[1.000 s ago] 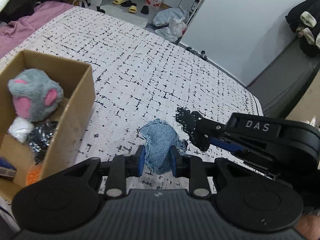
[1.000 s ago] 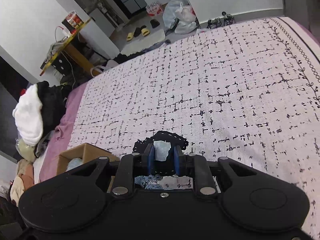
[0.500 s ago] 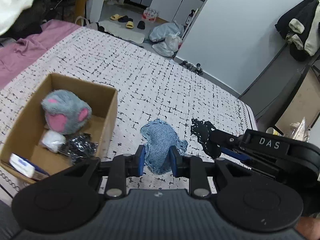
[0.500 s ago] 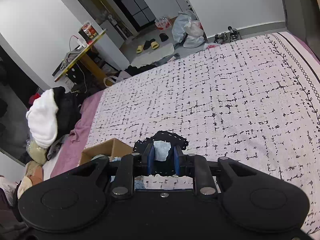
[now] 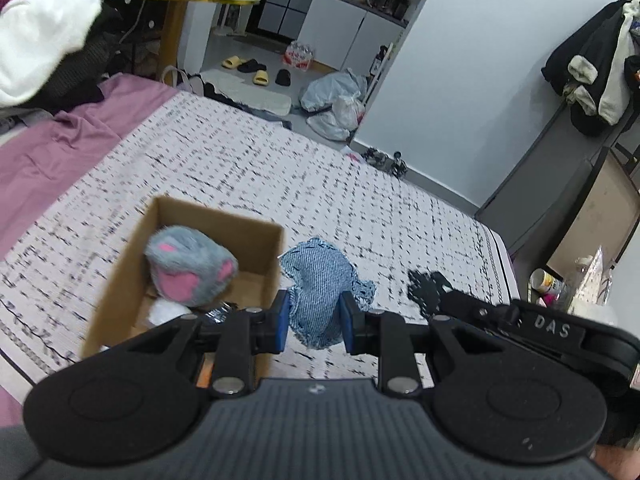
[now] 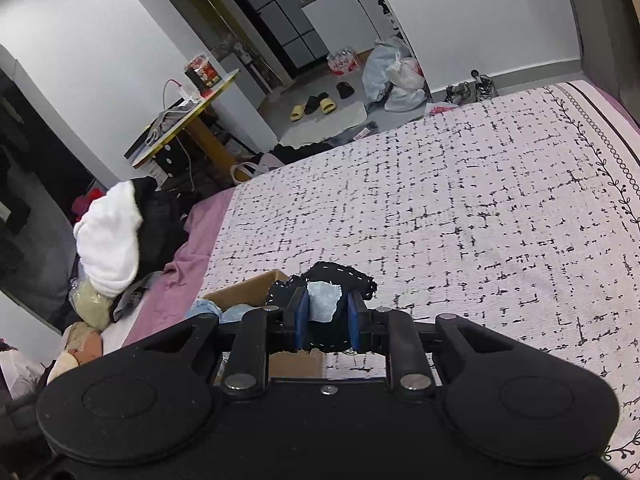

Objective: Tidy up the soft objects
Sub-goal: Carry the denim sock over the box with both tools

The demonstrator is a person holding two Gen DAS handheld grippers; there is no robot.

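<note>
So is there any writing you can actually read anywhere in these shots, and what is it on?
"DAS": pale raised letters on the black body of the right gripper, seen from the left wrist camera.
Red-and-white pack on the floor near the slippers: printed, but too small and blurred to read.
Red box on the round table: printed, but too small to read.
Nothing else legible in either view.
</note>
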